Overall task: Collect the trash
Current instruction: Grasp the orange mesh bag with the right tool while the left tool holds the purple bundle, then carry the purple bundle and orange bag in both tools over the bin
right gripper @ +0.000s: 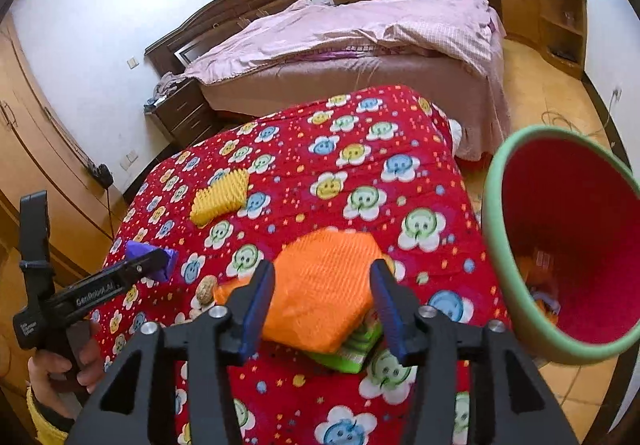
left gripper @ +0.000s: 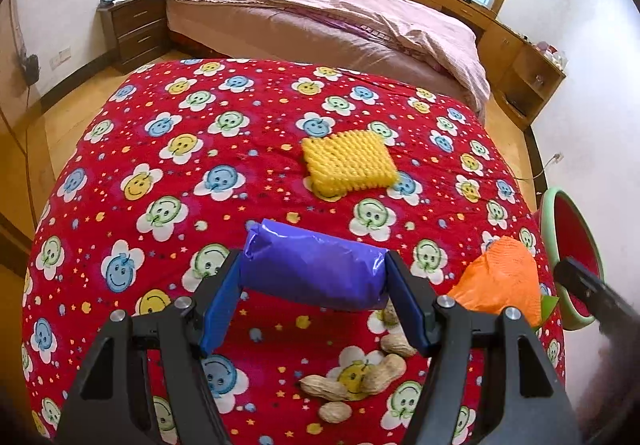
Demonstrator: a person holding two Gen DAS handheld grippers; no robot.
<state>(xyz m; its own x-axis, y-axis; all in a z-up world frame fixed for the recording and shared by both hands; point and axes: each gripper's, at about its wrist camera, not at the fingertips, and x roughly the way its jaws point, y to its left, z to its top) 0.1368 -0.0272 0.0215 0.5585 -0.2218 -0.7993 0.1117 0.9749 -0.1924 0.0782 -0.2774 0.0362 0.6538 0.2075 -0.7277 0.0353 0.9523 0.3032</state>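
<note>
1. The left gripper (left gripper: 314, 285) was clamped on a crinkled purple plastic packet (left gripper: 314, 269), its blue fingers (left gripper: 222, 309) pressing both ends, just above the red flower-print quilt (left gripper: 168, 173).
2. Tan peanut shells (left gripper: 360, 377) lay on the quilt below the packet.
3. The right gripper (right gripper: 322, 285) stood with its claws apart on either side of a crumpled orange wrapper (right gripper: 324, 285), not touching it.
4. A yellow knobbly rectangular pad (left gripper: 348, 161) lay farther up the quilt.
5. A red bin with a green rim (right gripper: 560, 245) tilted beside the quilt's edge, with scraps inside.
</note>
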